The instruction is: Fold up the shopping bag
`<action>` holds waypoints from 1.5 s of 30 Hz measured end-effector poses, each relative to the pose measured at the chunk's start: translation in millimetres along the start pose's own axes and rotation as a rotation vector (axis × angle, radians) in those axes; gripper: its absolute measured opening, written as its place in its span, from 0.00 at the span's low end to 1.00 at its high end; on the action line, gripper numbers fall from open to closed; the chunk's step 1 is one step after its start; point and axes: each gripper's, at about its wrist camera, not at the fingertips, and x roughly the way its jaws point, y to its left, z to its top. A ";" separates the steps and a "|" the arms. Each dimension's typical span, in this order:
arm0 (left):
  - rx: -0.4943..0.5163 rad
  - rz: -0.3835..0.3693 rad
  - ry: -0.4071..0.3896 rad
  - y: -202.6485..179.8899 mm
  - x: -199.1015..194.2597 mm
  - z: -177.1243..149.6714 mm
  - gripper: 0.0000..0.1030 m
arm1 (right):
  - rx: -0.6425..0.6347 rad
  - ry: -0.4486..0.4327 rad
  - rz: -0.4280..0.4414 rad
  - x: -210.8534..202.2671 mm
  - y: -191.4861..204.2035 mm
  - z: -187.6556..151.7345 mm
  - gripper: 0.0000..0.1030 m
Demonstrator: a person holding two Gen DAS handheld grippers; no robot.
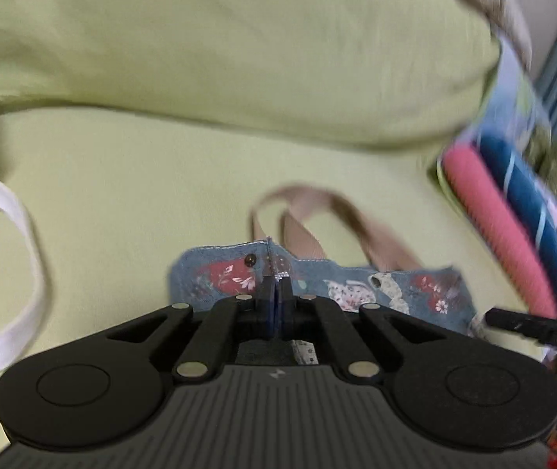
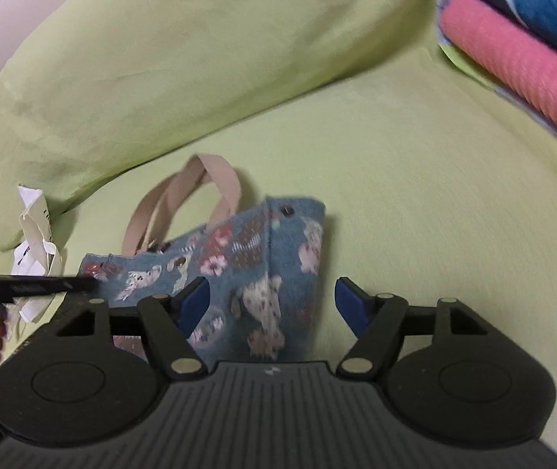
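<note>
Left claw (image 1: pixel 276 289) masking bag (image 1: pixel 356 289) seam

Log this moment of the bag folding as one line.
left gripper: shut on shopping bag seam edge | right gripper: open, bag between jaws, no pad contact | surface: green sheet

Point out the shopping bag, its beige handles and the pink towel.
shopping bag (image 2: pixel 263 273), right wrist view, patterned blue side.
beige handles (image 2: pixel 216 174), right wrist view, top of loop.
pink towel (image 2: pixel 520 66), right wrist view, ribbed face.
</note>
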 end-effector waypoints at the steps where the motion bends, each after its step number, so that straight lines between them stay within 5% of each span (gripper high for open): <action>1: -0.001 0.011 -0.022 2.3 -7.2 -2.7 0.00 | -0.020 -0.004 0.007 1.3 3.2 3.7 0.66; 10: -0.011 0.087 -0.024 24.6 1.0 -19.9 0.00 | -0.111 0.034 0.025 27.3 22.1 24.3 0.65; 20: -0.044 0.038 -0.070 32.9 -5.3 -19.9 0.00 | -0.133 0.166 0.011 46.8 42.3 40.2 0.65; 22: -0.042 0.018 -0.100 33.1 -10.0 -20.5 0.00 | -0.149 0.191 -0.018 56.9 44.8 36.4 0.47; 23: -0.039 0.007 -0.129 33.4 -14.1 -20.8 0.00 | -0.163 0.188 -0.027 59.7 46.5 35.0 0.27; 26: -0.047 0.011 -0.169 37.4 -18.5 -21.8 0.00 | -0.195 0.107 0.012 50.5 52.5 33.8 0.12; 30: -0.065 0.073 -0.123 48.2 0.3 -29.9 0.00 | -0.228 -0.085 0.109 24.7 57.1 34.0 0.06; 32: -0.104 0.092 -0.068 55.2 15.0 -36.5 0.00 | -0.233 -0.101 0.110 29.3 54.6 33.1 0.06; 36: -0.081 0.180 -0.020 55.9 29.5 -43.0 0.00 | -0.207 -0.005 0.049 63.3 41.9 24.3 0.07; 38: -0.133 0.126 -0.016 60.5 22.0 -38.7 0.00 | -0.191 -0.005 0.034 63.5 39.3 24.6 0.12; 41: -0.219 0.028 -0.011 68.4 8.4 -31.7 0.06 | -0.176 -0.001 -0.002 58.4 36.9 26.4 0.35; 43: -0.256 -0.018 0.022 72.7 9.0 -30.5 0.25 | -0.165 -0.003 -0.014 55.1 35.4 28.2 0.42; 45: -0.257 -0.025 0.082 75.0 20.2 -31.9 0.25 | -0.119 0.021 -0.013 56.4 27.5 31.8 0.61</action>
